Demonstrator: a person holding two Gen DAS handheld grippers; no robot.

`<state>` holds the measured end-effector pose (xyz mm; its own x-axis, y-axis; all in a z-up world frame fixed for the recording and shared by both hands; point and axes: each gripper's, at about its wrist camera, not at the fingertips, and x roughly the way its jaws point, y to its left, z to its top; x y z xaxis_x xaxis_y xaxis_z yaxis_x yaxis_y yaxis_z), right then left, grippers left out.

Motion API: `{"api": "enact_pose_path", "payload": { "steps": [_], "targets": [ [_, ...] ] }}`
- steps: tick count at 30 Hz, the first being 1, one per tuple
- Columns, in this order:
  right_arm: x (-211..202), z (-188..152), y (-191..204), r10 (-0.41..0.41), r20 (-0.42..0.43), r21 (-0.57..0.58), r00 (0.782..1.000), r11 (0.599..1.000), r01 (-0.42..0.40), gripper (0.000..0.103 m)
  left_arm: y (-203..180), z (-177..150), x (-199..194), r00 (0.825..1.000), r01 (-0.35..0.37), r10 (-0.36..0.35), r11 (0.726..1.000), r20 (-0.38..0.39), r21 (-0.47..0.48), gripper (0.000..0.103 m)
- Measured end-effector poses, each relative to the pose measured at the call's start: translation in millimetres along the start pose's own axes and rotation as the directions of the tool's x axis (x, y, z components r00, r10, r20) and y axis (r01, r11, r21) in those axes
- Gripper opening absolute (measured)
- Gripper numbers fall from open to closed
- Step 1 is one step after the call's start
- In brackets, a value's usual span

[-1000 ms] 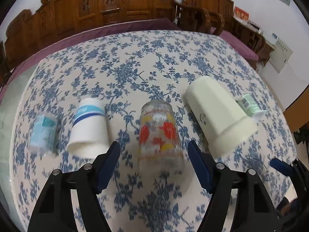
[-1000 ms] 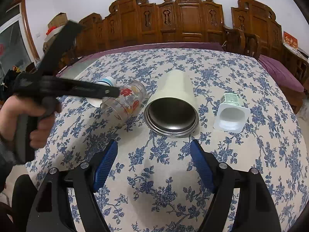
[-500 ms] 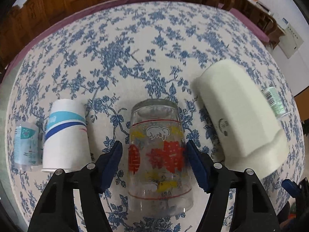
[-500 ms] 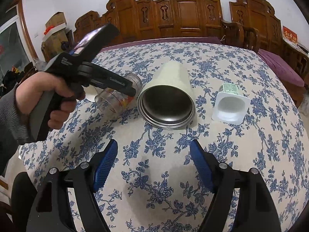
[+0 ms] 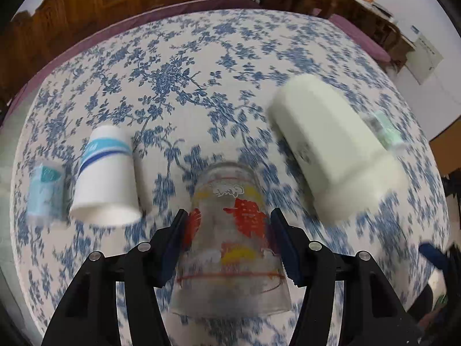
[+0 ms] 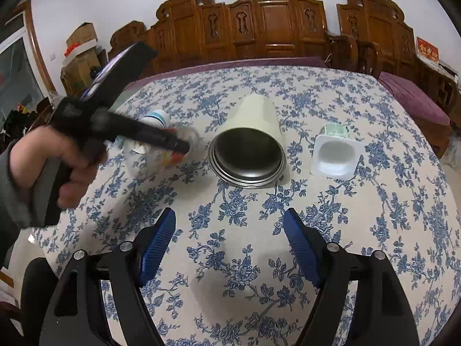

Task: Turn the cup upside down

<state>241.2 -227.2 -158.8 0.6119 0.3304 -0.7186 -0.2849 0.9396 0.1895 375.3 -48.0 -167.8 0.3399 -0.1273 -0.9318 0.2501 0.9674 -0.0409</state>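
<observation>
A clear glass cup [image 5: 230, 230] with red and yellow prints lies on its side on the floral tablecloth, its mouth towards the camera. My left gripper [image 5: 227, 227] is shut on it, with a blue pad against each side. In the right wrist view the glass cup [image 6: 155, 158] shows partly behind the left gripper [image 6: 173, 147] and the hand that holds it. My right gripper [image 6: 230, 239] is open and empty, low over the cloth near the front edge.
A large cream tumbler [image 5: 331, 150] lies on its side right of the glass, its steel mouth [image 6: 247, 158] facing the right gripper. A white paper cup [image 5: 106, 178], a small blue packet [image 5: 46, 190] and a white yoghurt pot [image 6: 335, 152] also lie on the table. Carved wooden chairs [image 6: 268, 28] stand behind.
My left gripper has moved forward around the glass cup and its jaws have closed onto the sides. My right gripper has stayed open and nearly still.
</observation>
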Motion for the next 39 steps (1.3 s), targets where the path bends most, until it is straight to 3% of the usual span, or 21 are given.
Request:
{"api": "enact_pose_path", "payload": {
  "steps": [9,15,28,36,39],
  "targets": [
    [-29.5,-10.4,10.6,-0.003,0.039,0.004,0.999,1.000,0.002,0.079,-24.2,-64.5,-44.4,0.998,0.028,-0.030,0.999,0.057,0.044,0.056],
    [-40.8,-19.6,13.0,-0.012,0.045,0.000,0.999,1.000,0.012,0.079,-39.6,-97.2,-49.3,0.997,0.017,-0.022,0.998,0.079,0.061,0.056],
    [-55.4,-31.2,7.2,-0.052,0.043,0.005,0.998,0.999,0.052,0.079,-44.8,-114.5,-32.0,0.998,0.024,-0.026,0.999,0.064,0.034,0.056],
    [-61.6,-31.9,14.2,-0.071,0.041,-0.005,0.997,0.997,0.071,0.079,-34.8,-127.0,-48.5,0.991,0.028,-0.029,1.000,0.133,0.008,0.056],
    [-62.1,-31.7,21.3,-0.075,0.040,-0.020,0.996,0.997,0.076,0.079,-25.7,-135.3,-67.1,0.981,0.023,-0.021,1.000,0.195,-0.007,0.056]
  ]
}}
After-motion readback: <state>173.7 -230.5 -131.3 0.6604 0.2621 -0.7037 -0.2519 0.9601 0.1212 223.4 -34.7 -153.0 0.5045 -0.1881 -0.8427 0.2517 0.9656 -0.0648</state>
